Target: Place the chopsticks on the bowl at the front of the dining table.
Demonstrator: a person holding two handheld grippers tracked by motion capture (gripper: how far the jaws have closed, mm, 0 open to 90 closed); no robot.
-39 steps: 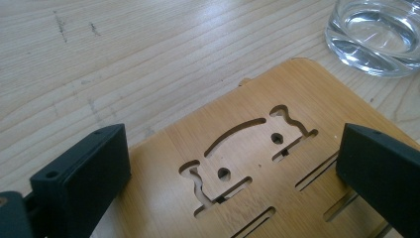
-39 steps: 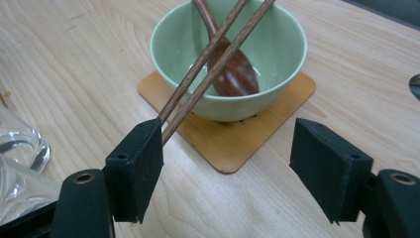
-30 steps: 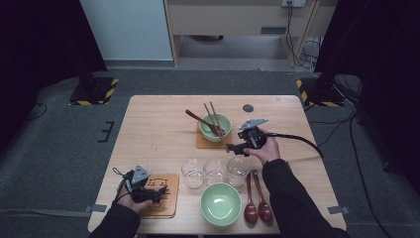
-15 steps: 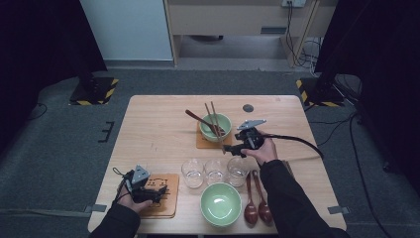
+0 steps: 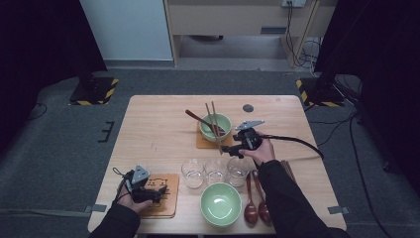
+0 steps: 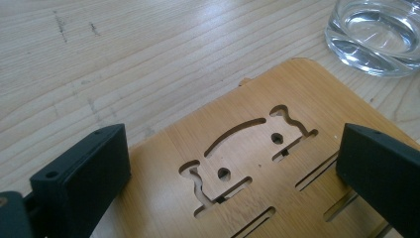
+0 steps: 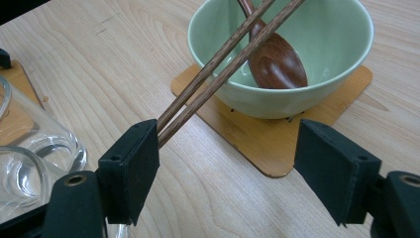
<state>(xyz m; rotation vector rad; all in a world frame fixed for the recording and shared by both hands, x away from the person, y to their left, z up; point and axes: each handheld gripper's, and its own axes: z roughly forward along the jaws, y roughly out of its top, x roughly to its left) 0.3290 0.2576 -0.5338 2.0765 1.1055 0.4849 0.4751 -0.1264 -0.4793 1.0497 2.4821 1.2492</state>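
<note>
Chopsticks (image 7: 225,62) touch the open right claw's (image 7: 228,163) pad.

Chopsticks (image 7: 218,64): two dark brown wooden sticks, side by side, tilted.
Upper ends: resting across the rim of the pale green bowl (image 7: 317,89) (a brown spoon lies inside).
Lower ends: down by the worktop, off the bowl's coaster.

Chopsticks (image 5: 214,125) lean in the far bowl (image 5: 216,126) on its coaster (image 5: 203,142), behind three glasses (image 5: 216,171).
</note>
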